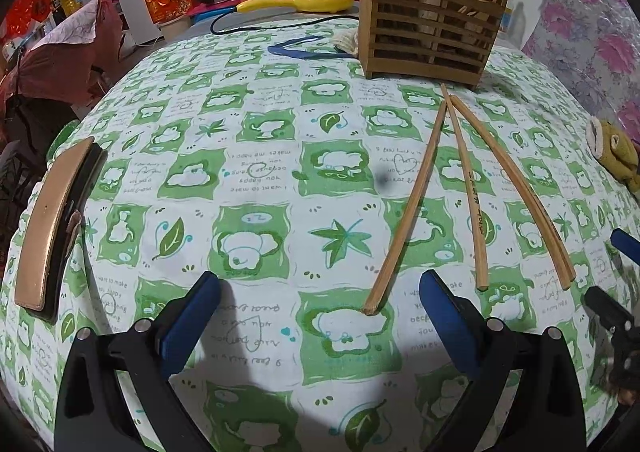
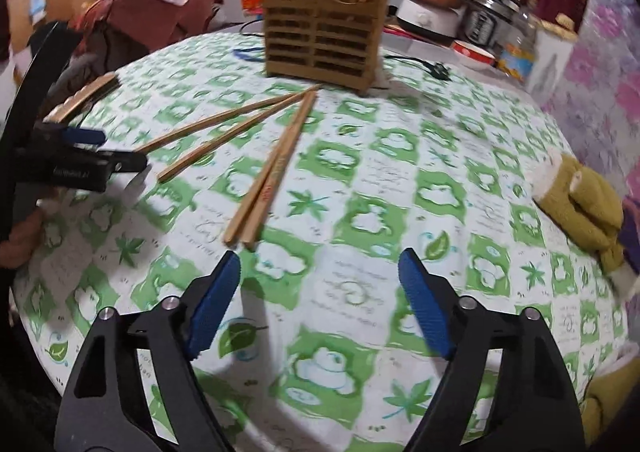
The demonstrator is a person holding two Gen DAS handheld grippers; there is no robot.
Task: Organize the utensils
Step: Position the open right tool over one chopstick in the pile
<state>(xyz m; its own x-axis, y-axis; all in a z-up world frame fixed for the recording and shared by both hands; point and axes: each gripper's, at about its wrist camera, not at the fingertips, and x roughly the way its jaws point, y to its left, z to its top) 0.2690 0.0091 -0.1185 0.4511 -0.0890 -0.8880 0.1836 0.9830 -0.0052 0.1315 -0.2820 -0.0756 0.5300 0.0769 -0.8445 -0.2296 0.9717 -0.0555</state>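
Four chopsticks (image 2: 256, 156) lie loose ahead of both grippers' jaws, which stand apart and empty; the touching pair (image 2: 266, 184) risks being pinched together or rolling off-line.

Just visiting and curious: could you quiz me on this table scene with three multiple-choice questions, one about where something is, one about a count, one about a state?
1. Where do the loose chopsticks lie?
A. on the tablecloth in front of the wooden holder
B. inside a pan
C. on the floor

2. How many loose chopsticks are there?
A. two
B. four
C. seven

3. How is the right gripper?
A. clamped on a chopstick
B. open and empty
C. holding a mitten

Answers: 1 A, they fan out from the holder's base. 2 B, two singles and a touching pair. 3 B, only cloth shows between its blue pads.
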